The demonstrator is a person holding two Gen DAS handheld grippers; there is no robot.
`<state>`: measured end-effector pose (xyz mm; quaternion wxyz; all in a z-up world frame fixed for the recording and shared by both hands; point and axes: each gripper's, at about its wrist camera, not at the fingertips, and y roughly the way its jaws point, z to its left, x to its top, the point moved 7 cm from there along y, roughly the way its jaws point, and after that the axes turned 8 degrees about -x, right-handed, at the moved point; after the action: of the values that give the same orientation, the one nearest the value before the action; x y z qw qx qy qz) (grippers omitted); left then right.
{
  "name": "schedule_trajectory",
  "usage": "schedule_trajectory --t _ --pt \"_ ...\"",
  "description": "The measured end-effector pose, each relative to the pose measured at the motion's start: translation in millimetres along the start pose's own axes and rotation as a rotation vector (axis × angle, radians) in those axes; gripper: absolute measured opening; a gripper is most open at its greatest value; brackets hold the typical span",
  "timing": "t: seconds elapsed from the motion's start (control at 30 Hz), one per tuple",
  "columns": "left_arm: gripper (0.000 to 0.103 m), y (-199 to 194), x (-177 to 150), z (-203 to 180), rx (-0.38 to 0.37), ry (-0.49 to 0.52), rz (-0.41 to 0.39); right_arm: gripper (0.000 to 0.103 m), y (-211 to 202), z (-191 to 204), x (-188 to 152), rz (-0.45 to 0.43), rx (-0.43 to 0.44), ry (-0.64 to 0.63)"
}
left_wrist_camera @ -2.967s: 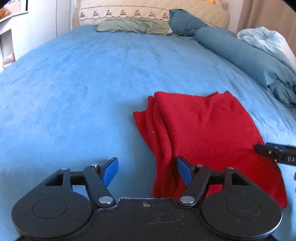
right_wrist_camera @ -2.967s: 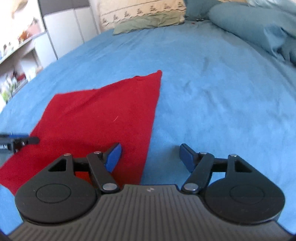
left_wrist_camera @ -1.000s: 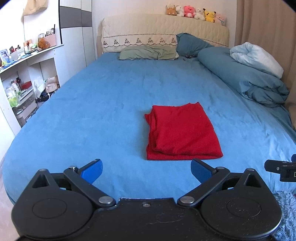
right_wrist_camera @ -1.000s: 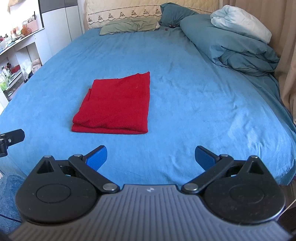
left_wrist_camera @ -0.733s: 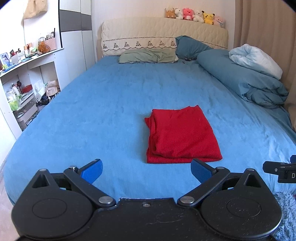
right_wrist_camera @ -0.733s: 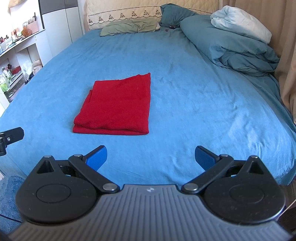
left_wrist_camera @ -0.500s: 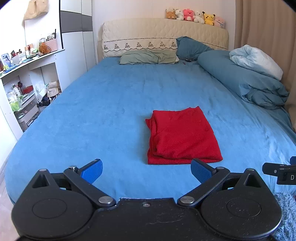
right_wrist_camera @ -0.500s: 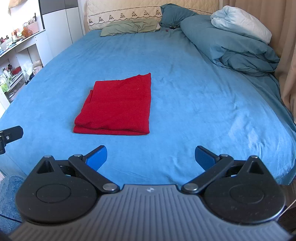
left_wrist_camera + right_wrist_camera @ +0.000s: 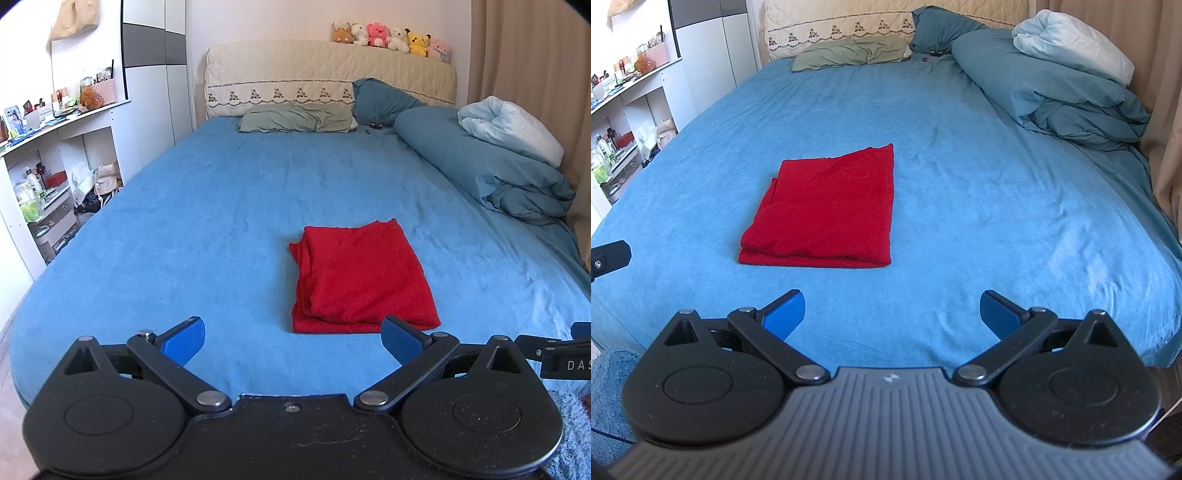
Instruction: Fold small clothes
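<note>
A red garment (image 9: 362, 277) lies folded into a neat rectangle on the blue bed (image 9: 207, 229), near its foot. It also shows in the right wrist view (image 9: 827, 210). My left gripper (image 9: 291, 338) is open and empty, held back from the bed's foot edge, with the garment ahead and slightly right. My right gripper (image 9: 892, 312) is open and empty, also back from the edge, with the garment ahead to the left. Neither gripper touches the cloth.
A rolled blue duvet (image 9: 498, 166) and pillows (image 9: 295, 118) lie along the right side and head of the bed. White shelves (image 9: 40, 177) with clutter stand to the left. A curtain (image 9: 1160, 74) hangs at right. A fluffy blue rug (image 9: 609, 398) lies below.
Three seconds ago both grippers were low over the red garment; both have since pulled back and up, away from the bed, and opened wider. Over the last second they barely moved.
</note>
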<state>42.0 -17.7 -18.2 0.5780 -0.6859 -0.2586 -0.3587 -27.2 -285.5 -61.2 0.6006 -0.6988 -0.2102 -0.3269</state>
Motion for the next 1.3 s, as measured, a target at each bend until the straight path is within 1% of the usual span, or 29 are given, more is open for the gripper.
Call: schedule_trajectory --t 0.7,0.9,1.3 --pt "0.103 -0.5 0.3 -6.1 0.018 0.013 -0.008 0.103 0.2 0.4 -0.1 -0.002 0.001 0.000" --pt "0.103 -0.4 0.1 -5.4 0.051 0.011 -0.007 0.103 -0.6 1.7 2.9 -0.005 0.002 0.004" --pt "0.103 4.1 0.8 -4.1 0.046 0.000 -0.011 0.103 -0.5 5.1 3.4 -0.006 0.001 0.007"
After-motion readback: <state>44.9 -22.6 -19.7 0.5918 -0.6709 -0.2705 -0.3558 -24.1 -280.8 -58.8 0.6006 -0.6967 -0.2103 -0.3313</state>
